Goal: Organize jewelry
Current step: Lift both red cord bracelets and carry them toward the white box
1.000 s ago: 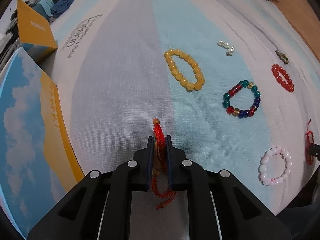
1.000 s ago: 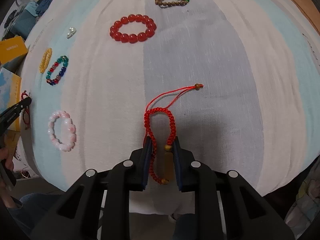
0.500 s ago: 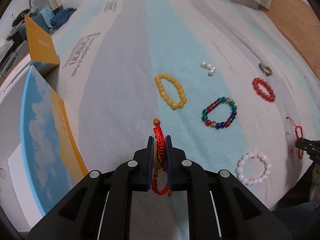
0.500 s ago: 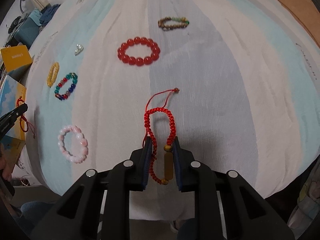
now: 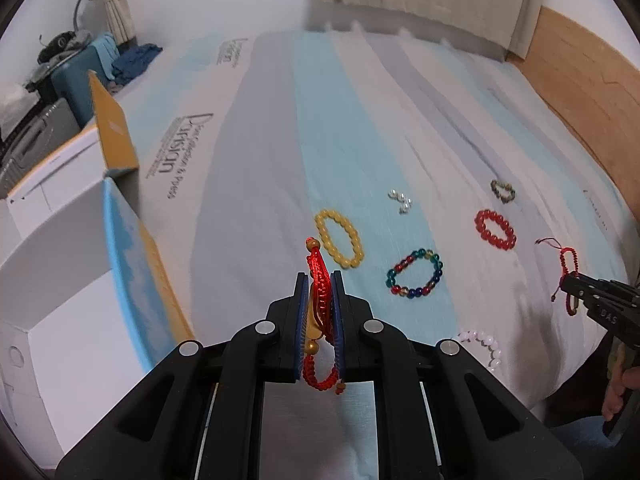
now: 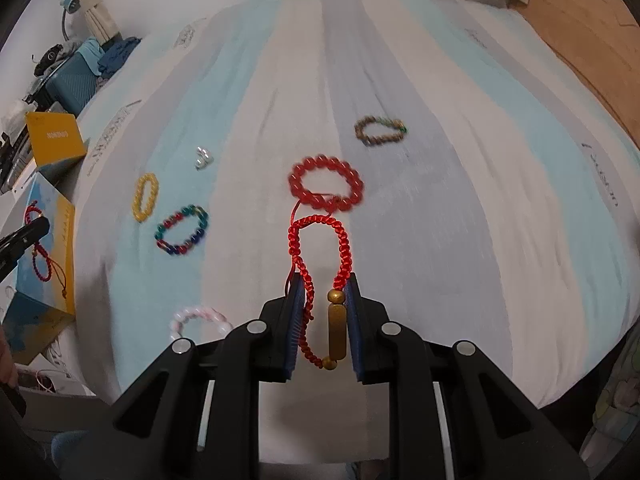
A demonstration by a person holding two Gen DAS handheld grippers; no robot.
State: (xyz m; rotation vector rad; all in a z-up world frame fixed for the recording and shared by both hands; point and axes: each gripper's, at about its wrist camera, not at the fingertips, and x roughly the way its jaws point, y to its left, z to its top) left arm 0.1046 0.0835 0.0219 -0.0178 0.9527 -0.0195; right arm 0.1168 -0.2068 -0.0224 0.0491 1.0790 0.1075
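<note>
- left gripper (image 5: 320, 280) clamps a red braided bracelet (image 5: 319, 276); right gripper (image 6: 322, 284) pinches another red cord bracelet (image 6: 320, 240)
- yellow bracelet (image 5: 339, 243), multicolour bracelet (image 5: 415, 273) beyond; striped sheet (image 5: 260, 200); open box (image 5: 60, 272) left

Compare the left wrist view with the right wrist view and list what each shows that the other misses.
Only the left wrist view shows the left claw shut on a bunched red cord bracelet at close range.

Only the right wrist view shows the gold tube bead on the right claw's own red braided bracelet.

Both show the yellow, multicolour, red bead, brown and pink bracelets.
</note>
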